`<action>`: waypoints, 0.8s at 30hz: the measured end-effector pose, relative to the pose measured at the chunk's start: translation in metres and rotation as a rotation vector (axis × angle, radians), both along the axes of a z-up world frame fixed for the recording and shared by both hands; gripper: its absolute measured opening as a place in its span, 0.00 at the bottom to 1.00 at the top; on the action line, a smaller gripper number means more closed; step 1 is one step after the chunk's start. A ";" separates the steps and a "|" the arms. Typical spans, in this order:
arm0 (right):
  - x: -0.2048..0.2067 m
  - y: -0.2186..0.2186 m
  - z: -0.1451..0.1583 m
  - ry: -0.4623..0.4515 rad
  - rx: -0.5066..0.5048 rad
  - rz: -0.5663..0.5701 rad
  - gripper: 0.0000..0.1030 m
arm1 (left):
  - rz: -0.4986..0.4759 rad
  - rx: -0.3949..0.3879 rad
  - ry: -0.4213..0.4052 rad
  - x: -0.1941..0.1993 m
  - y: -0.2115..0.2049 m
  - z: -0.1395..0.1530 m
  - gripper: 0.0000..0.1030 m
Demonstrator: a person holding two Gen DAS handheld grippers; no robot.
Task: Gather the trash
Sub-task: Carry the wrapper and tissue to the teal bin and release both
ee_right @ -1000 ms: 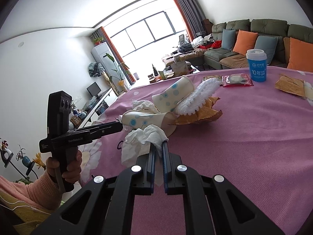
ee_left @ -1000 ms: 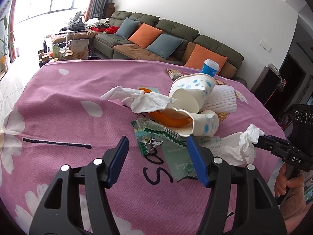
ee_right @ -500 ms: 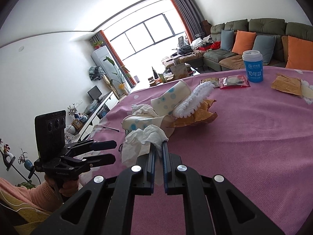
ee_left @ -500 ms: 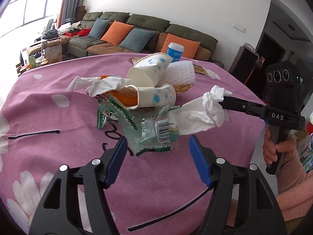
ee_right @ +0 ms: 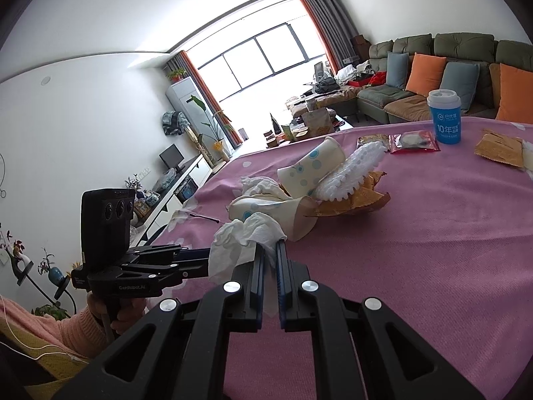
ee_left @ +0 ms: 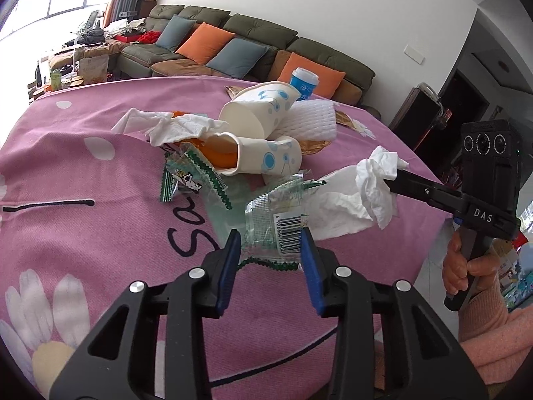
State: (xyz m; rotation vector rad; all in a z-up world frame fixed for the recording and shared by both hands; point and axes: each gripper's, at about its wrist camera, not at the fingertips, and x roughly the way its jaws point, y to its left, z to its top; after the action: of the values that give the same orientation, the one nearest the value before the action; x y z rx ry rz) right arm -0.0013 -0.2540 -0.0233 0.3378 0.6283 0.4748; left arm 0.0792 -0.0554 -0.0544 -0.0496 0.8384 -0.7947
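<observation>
A crumpled clear wrapper with a barcode [ee_left: 276, 223] stands between the blue pads of my left gripper [ee_left: 269, 236]. Its jaws are closing, and both pads touch the wrapper's sides. My right gripper [ee_right: 270, 246] is shut on a white tissue [ee_right: 246, 236], held just above the pink tablecloth [ee_left: 100, 233]. In the left wrist view that tissue [ee_left: 349, 196] hangs from the right gripper's [ee_left: 388, 180] tips, right of the wrapper. The right wrist view shows the left gripper [ee_right: 200, 253] low at the left, its tips partly hidden behind the tissue.
Behind the wrapper lies a heap: two dotted paper cups [ee_left: 266, 158], another tissue [ee_left: 173, 126], a white foam net [ee_left: 309, 120], a green wrapper [ee_left: 183, 176] and a brown wrapper [ee_right: 353, 200]. Farther back stand a blue cup [ee_right: 444, 116], a red packet [ee_right: 414, 141] and a brown packet [ee_right: 499, 148].
My left gripper moved forward over the barcode wrapper and its jaws narrowed around it, bunching it up. The right gripper kept still, holding the tissue.
</observation>
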 end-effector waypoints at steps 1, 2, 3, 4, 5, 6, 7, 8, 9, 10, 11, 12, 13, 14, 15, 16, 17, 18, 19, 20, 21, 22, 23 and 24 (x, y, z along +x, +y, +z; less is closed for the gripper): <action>0.000 0.002 0.003 -0.007 -0.001 0.008 0.06 | 0.000 -0.011 -0.004 -0.004 0.004 0.003 0.35; 0.000 0.005 0.005 -0.013 -0.002 0.018 0.06 | 0.001 -0.020 -0.008 -0.008 0.008 0.006 0.35; 0.000 0.008 0.008 -0.020 0.001 0.029 0.06 | 0.004 -0.027 -0.016 -0.012 0.012 0.009 0.35; 0.000 0.012 0.010 -0.027 0.003 0.041 0.06 | 0.013 -0.031 -0.024 -0.018 0.018 0.011 0.35; 0.001 0.016 0.012 -0.032 0.002 0.053 0.06 | 0.023 -0.035 -0.032 -0.021 0.023 0.013 0.35; 0.002 0.020 0.014 -0.038 0.001 0.066 0.06 | 0.035 -0.042 -0.036 -0.024 0.031 0.016 0.35; 0.003 0.024 0.016 -0.042 0.005 0.080 0.06 | 0.050 -0.050 -0.040 -0.027 0.041 0.019 0.35; 0.005 0.029 0.018 -0.045 0.013 0.097 0.06 | 0.068 -0.057 -0.044 -0.029 0.050 0.022 0.35; 0.007 0.035 0.019 -0.049 0.017 0.113 0.06 | 0.087 -0.064 -0.049 -0.030 0.062 0.024 0.35; 0.010 0.041 0.020 -0.052 0.019 0.130 0.06 | 0.109 -0.067 -0.055 -0.033 0.072 0.026 0.35; 0.013 0.047 0.021 -0.054 0.023 0.148 0.06 | 0.132 -0.069 -0.061 -0.035 0.081 0.028 0.35; 0.017 0.055 0.021 -0.054 0.029 0.168 0.06 | 0.154 -0.071 -0.066 -0.038 0.093 0.030 0.35; 0.021 0.062 0.021 -0.053 0.037 0.187 0.06 | 0.176 -0.071 -0.072 -0.041 0.104 0.031 0.35; 0.026 0.070 0.021 -0.051 0.042 0.207 0.06 | 0.200 -0.070 -0.077 -0.044 0.116 0.032 0.35; 0.030 0.078 0.021 -0.050 0.047 0.226 0.06 | 0.226 -0.070 -0.080 -0.045 0.126 0.033 0.35; 0.035 0.087 0.021 -0.048 0.053 0.248 0.06 | 0.249 -0.072 -0.080 -0.047 0.136 0.035 0.35; 0.040 0.095 0.021 -0.046 0.058 0.268 0.06 | 0.275 -0.071 -0.083 -0.049 0.146 0.035 0.35; 0.044 0.103 0.022 -0.045 0.062 0.287 0.06 | 0.302 -0.068 -0.088 -0.051 0.157 0.036 0.35; 0.049 0.111 0.022 -0.042 0.066 0.308 0.06 | 0.327 -0.068 -0.091 -0.053 0.167 0.037 0.35; 0.054 0.120 0.022 -0.040 0.068 0.327 0.06 | 0.352 -0.067 -0.094 -0.055 0.178 0.038 0.35; 0.058 0.129 0.023 -0.039 0.067 0.346 0.06 | 0.380 -0.066 -0.098 -0.058 0.189 0.039 0.35; 0.061 0.139 0.023 -0.037 0.067 0.365 0.06 | 0.407 -0.062 -0.102 -0.060 0.199 0.040 0.35; 0.066 0.147 0.023 -0.034 0.067 0.383 0.06 | 0.436 -0.058 -0.106 -0.061 0.209 0.040 0.35; 0.071 0.156 0.023 -0.029 0.068 0.399 0.06 | 0.464 -0.056 -0.109 -0.063 0.221 0.041 0.35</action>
State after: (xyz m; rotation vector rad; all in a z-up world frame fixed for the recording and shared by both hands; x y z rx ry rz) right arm 0.0695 -0.0975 0.0002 0.2695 0.6544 0.8832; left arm 0.0159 0.1655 -0.0136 -0.2398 0.6658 -0.3793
